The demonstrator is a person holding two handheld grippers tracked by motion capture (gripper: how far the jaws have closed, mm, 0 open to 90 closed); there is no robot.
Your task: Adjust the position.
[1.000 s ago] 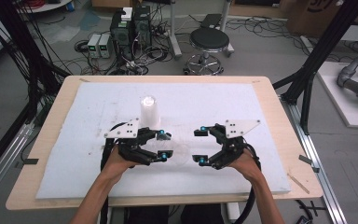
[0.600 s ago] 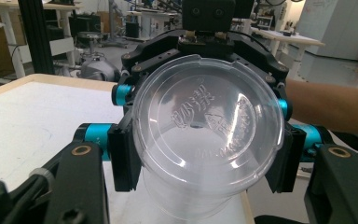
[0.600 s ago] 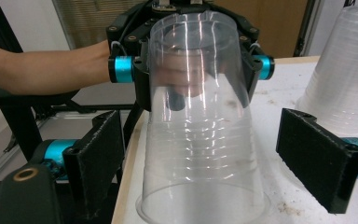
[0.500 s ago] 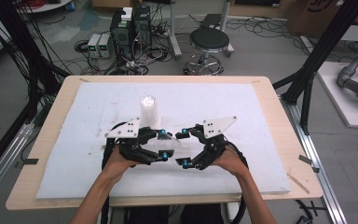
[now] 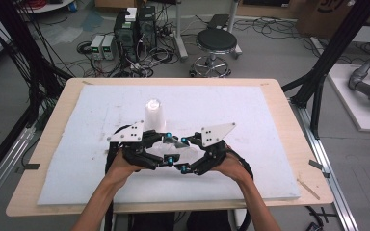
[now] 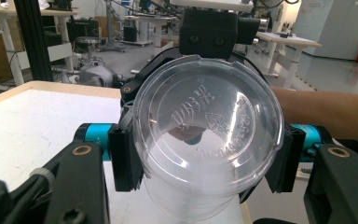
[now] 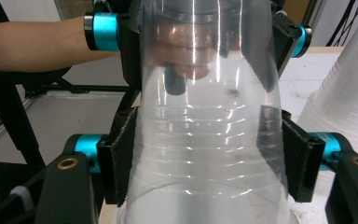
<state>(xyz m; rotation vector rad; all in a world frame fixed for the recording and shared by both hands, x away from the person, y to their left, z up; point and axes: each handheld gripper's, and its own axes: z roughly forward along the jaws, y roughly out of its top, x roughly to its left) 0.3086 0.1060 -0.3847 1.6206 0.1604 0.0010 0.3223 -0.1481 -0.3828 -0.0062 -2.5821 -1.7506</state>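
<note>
A clear plastic cup [image 5: 174, 144] lies on its side in the air between my two grippers, just above the white mat. My left gripper [image 6: 205, 158] is shut on it near the base, and the embossed bottom of the cup [image 6: 205, 116] faces that camera. In the right gripper view the cup [image 7: 205, 140] widens toward the camera, mouth end nearest. My right gripper [image 7: 205, 161] is open, its pads [image 7: 121, 158] standing along both sides of the cup's wide end. In the high view my left gripper [image 5: 169, 147] and right gripper [image 5: 183, 154] meet nose to nose.
A stack of clear cups [image 5: 153, 113] stands upside down on the white foam mat [image 5: 270, 120] just behind the grippers; this stack [image 7: 349, 93] shows at the right of the right gripper view. Wooden table edge [image 5: 289, 96] frames the mat. Stool and electronics sit beyond the table.
My right gripper has moved left, up to the left gripper, and its open jaws now stand around the cup's wide end. The left gripper has stayed put with the cup.
</note>
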